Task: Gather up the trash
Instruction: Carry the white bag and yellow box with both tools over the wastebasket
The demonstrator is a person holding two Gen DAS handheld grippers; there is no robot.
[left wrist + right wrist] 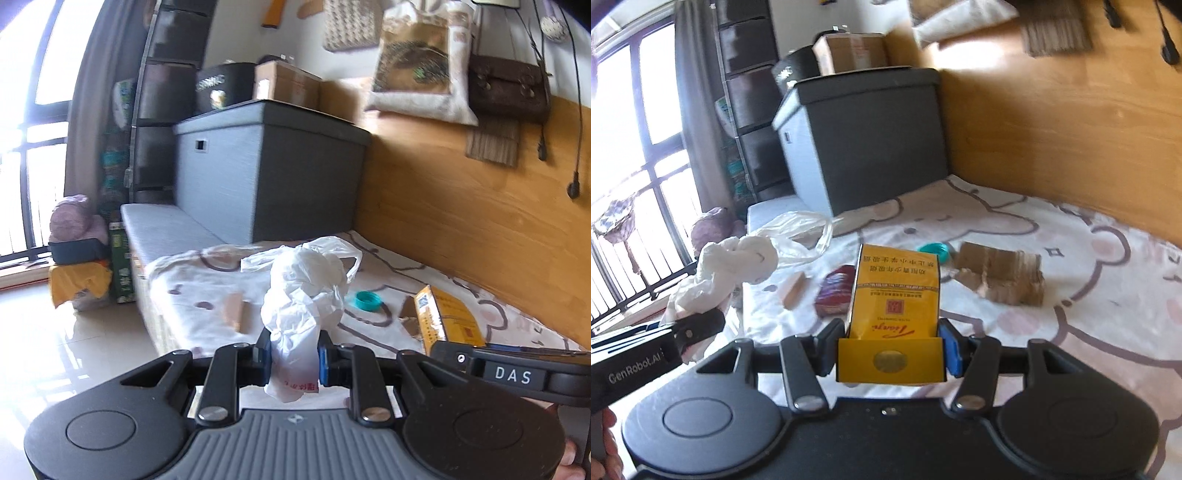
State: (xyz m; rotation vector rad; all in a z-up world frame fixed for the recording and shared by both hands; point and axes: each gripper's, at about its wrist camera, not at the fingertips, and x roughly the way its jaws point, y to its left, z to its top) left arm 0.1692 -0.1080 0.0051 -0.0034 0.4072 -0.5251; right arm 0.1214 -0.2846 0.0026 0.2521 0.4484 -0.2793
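My left gripper [293,360] is shut on a crumpled white plastic bag [303,295], held up above the bed; the same bag [731,266] shows at the left of the right wrist view. My right gripper [892,347] is shut on a yellow cigarette box [895,295], its flap open toward the camera; this box [448,317] appears at the right in the left wrist view. On the patterned bed sheet [1071,295] lie a teal bottle cap [367,300], a torn cardboard piece [1001,275], a small wooden block [794,290], a red wrapper [834,290] and a clear plastic bag [801,232].
A grey storage box [269,177] stands at the bed's far end with a cardboard carton [286,83] on top. A wooden wall panel [461,192] runs along the right. Bags hang on the wall. Tiled floor [74,350], dark shelving and a window lie to the left.
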